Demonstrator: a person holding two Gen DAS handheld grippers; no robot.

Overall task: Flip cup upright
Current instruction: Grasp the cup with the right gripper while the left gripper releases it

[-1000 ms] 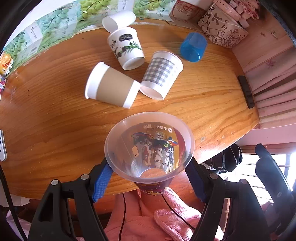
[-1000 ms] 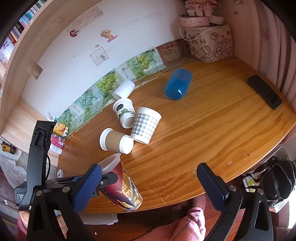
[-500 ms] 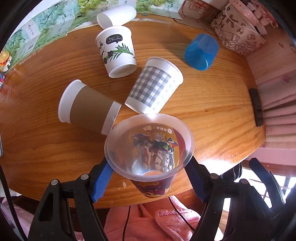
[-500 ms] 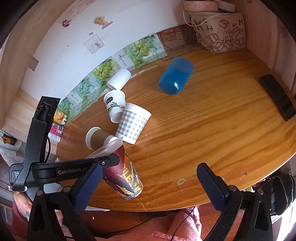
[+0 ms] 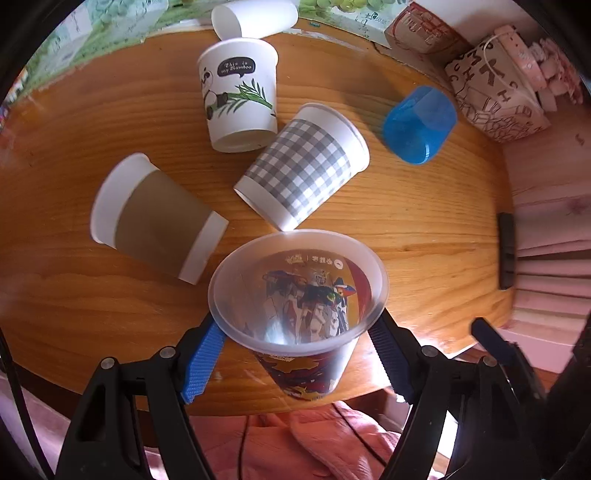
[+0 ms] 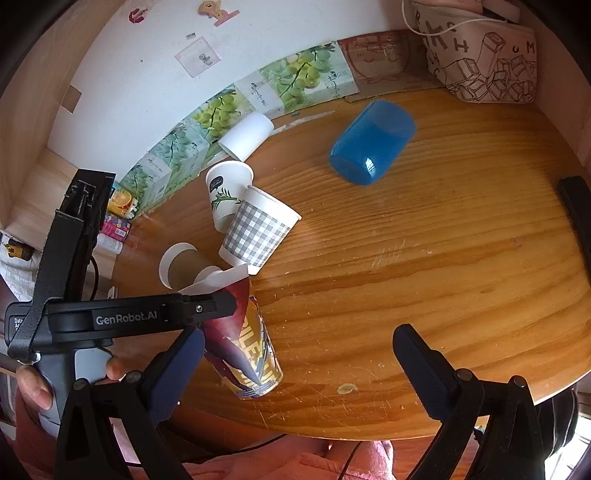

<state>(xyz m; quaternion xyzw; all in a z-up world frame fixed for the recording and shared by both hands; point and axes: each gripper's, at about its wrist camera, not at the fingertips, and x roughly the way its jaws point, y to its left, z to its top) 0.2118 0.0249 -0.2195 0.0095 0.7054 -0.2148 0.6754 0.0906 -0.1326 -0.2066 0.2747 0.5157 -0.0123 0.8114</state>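
My left gripper (image 5: 295, 339) is shut on a printed plastic cup (image 5: 303, 314) with a robot picture, mouth up, tilted a little, held over the front edge of the round wooden table (image 5: 424, 229). The same cup shows in the right wrist view (image 6: 245, 350), its base close to the table top, with the left gripper's body (image 6: 122, 317) beside it. My right gripper (image 6: 299, 354) is open and empty above the table's front edge.
Several cups lie on their sides: a brown-sleeved one (image 5: 155, 218), a grey checked one (image 5: 303, 170), a panda one (image 5: 238, 96), a plain white one (image 5: 255, 16) and a blue plastic one (image 6: 371, 140). A black phone (image 5: 506, 251) lies at the right edge. A patterned bag (image 6: 484, 62) stands at the back.
My left gripper has carried the printed cup forward from beyond the table's front edge to over the table, lower and closer to the lying cups. The right gripper stays open.
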